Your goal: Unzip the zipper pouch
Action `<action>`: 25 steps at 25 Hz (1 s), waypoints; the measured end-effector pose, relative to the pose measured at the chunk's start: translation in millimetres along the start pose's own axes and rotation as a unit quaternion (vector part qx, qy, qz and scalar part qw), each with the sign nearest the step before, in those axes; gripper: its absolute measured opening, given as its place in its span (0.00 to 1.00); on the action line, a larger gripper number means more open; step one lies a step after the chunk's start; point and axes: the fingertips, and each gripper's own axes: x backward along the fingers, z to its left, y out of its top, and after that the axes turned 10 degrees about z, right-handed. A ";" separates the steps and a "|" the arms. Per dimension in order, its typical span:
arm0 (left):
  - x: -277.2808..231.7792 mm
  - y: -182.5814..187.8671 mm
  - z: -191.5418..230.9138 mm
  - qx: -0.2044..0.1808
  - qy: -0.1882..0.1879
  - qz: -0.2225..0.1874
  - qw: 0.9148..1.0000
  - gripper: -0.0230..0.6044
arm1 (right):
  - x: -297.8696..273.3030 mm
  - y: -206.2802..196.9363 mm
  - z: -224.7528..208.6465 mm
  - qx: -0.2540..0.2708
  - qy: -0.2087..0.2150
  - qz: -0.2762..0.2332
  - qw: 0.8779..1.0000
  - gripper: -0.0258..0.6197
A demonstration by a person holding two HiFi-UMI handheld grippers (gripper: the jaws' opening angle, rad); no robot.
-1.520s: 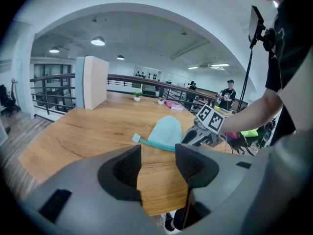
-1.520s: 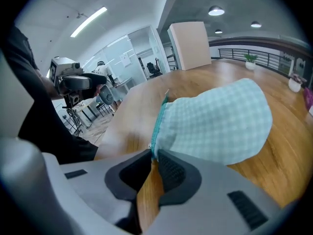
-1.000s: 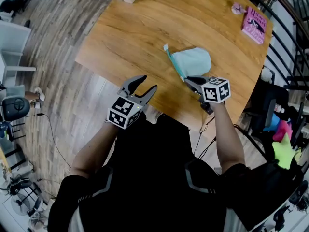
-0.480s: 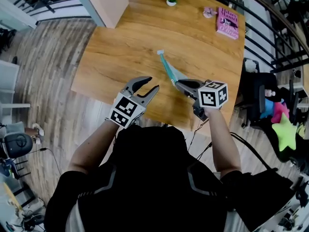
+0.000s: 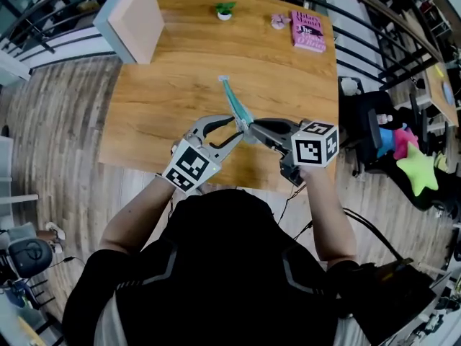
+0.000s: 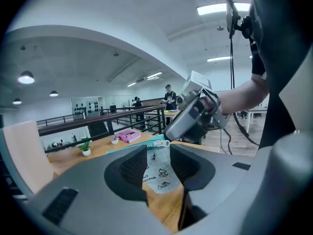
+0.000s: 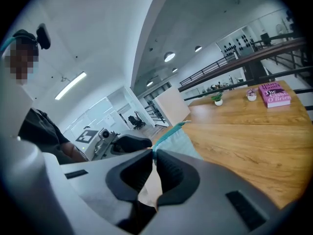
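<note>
Head view, zipper pouch (image 5: 232,101): held clear of the table (image 5: 158,99), edge-on above its near edge, between both tools.
Head view, right gripper (image 5: 253,126): clamped on the pouch's near end.
Head view, left gripper (image 5: 233,129): straddling that same end from the left.
Left gripper view, jaws: spread partway, just been closing; printed pouch cloth (image 6: 159,173) hanging between the pads, no clear squeeze on it.
Right gripper view, jaws: pressed nearly together, pinching teal pouch cloth (image 7: 174,138) at the tips.
Table's far edge: pink book (image 5: 308,30), small potted plant (image 5: 225,9).
</note>
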 end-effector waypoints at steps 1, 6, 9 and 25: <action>0.9 3.3 0.5 -0.016 0.003 -0.003 1.000 0.30 | 2.4 3.5 2.9 -0.005 -0.001 -0.005 1.000 0.09; 7.5 26.0 -7.1 -0.074 -0.002 -0.032 0.997 0.30 | 11.6 8.5 11.0 -0.032 -0.005 -0.025 0.999 0.09; 6.6 28.6 -14.1 -0.086 -0.020 -0.028 0.996 0.30 | 13.1 10.8 14.9 -0.039 -0.007 -0.034 0.999 0.09; 24.2 31.6 0.8 0.023 -0.075 -0.059 0.995 0.18 | 10.4 16.9 26.7 -0.020 0.021 -0.025 0.999 0.09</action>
